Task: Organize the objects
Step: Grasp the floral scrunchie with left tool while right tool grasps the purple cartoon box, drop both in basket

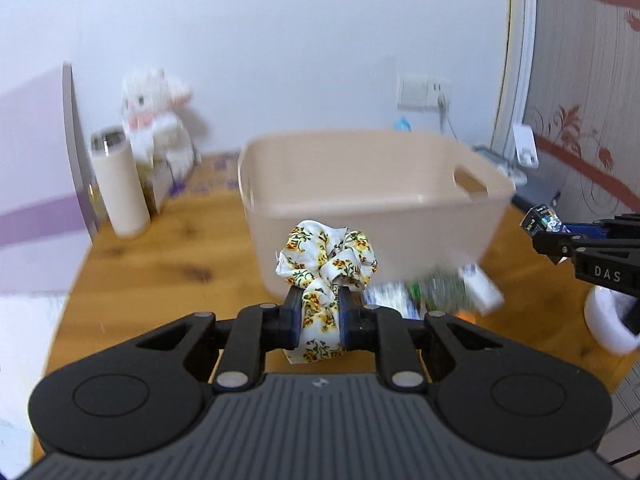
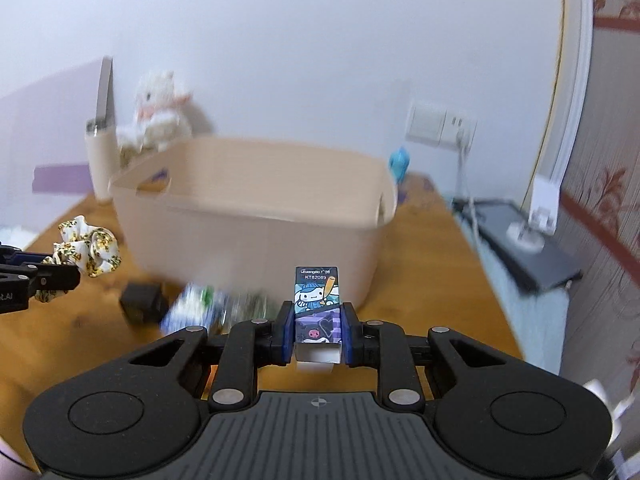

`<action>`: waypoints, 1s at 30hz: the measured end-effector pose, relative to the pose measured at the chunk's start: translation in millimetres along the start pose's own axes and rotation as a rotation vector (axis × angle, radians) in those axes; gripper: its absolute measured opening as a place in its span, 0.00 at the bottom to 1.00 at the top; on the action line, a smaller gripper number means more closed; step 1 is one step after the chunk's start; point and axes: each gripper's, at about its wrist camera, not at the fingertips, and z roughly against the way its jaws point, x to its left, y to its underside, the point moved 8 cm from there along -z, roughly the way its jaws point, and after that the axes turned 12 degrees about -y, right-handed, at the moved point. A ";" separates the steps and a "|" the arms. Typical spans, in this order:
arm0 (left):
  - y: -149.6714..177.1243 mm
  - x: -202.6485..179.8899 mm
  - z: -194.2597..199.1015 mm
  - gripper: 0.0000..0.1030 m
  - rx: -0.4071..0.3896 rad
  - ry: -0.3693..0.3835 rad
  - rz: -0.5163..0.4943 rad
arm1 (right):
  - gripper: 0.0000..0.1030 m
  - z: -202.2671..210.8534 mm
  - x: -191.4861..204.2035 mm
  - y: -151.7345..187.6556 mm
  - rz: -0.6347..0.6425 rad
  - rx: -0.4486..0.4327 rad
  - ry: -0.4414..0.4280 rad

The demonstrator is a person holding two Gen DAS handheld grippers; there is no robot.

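Note:
My left gripper (image 1: pixel 319 312) is shut on a white floral scrunchie (image 1: pixel 326 264) and holds it above the table, in front of the beige plastic basket (image 1: pixel 372 216). My right gripper (image 2: pixel 317 330) is shut on a small cartoon-printed box (image 2: pixel 317 300), also in front of the basket (image 2: pixel 256 232). The right gripper shows in the left wrist view (image 1: pixel 556 236) at the right with the box (image 1: pixel 542 219). The left gripper shows in the right wrist view (image 2: pixel 60 276) at the left with the scrunchie (image 2: pixel 90 250).
Blurred small items (image 1: pixel 436 288) lie on the wooden table (image 1: pixel 152 264) in front of the basket; a black block (image 2: pixel 142 302) lies there too. A white flask (image 1: pixel 118 184) and plush toy (image 1: pixel 154 116) stand at the back left. A white bowl (image 1: pixel 608 320) sits at the right edge.

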 end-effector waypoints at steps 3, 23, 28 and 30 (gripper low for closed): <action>-27.4 -1.0 -5.1 0.20 -0.037 -0.006 0.010 | 0.20 0.0 -4.6 -26.5 0.003 -0.048 0.008; -64.7 -46.6 -147.5 0.20 0.135 -0.103 -0.059 | 0.20 -117.8 -21.2 -70.8 0.047 0.088 0.033; -66.2 -40.3 -141.4 0.38 0.136 -0.103 -0.046 | 0.45 -114.7 -21.6 -67.5 0.029 0.084 0.040; -71.5 -35.1 -126.4 0.66 0.094 -0.113 -0.044 | 0.69 -101.2 -20.9 -72.5 0.032 0.047 0.046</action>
